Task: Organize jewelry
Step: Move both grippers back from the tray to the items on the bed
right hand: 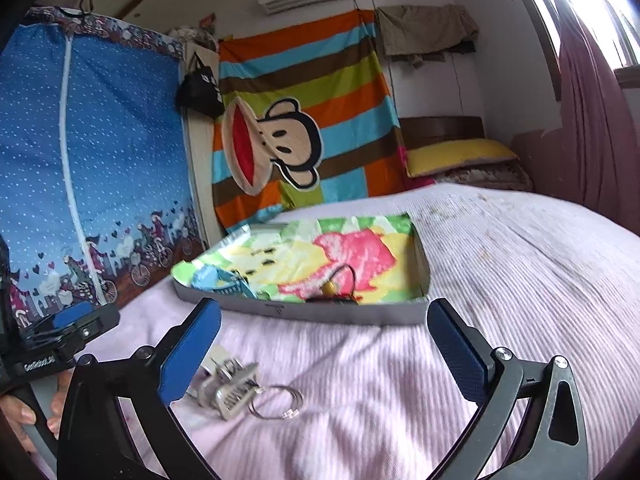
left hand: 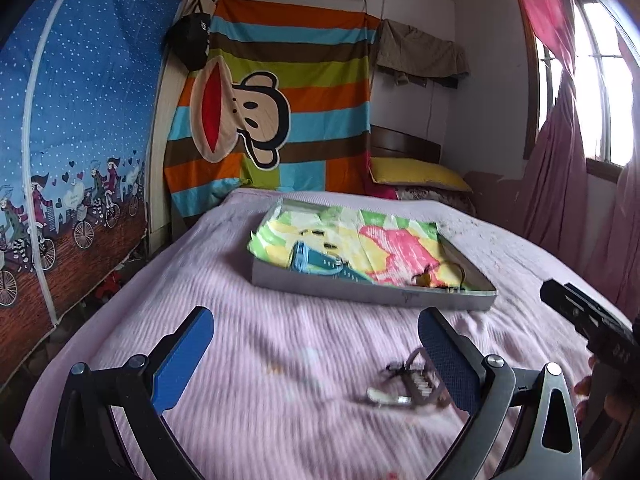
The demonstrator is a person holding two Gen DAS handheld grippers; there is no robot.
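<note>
Left gripper (left hand: pixel 316 354) wide open, empty | right gripper (right hand: pixel 324 344) wide open, empty | hair clip (right hand: pixel 230 390) and rings (right hand: pixel 276 400) on bed (right hand: pixel 520 280), 7 o'clock of tray (right hand: pixel 352 314)

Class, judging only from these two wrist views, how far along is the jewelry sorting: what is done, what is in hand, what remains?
Done: a teal band and a dark cord necklace already lie in the lined gray tray. In hand: nothing; the left gripper and right gripper are both open and empty. Left: a hair claw clip and a thin ring bracelet on the pink bedspread.
</note>
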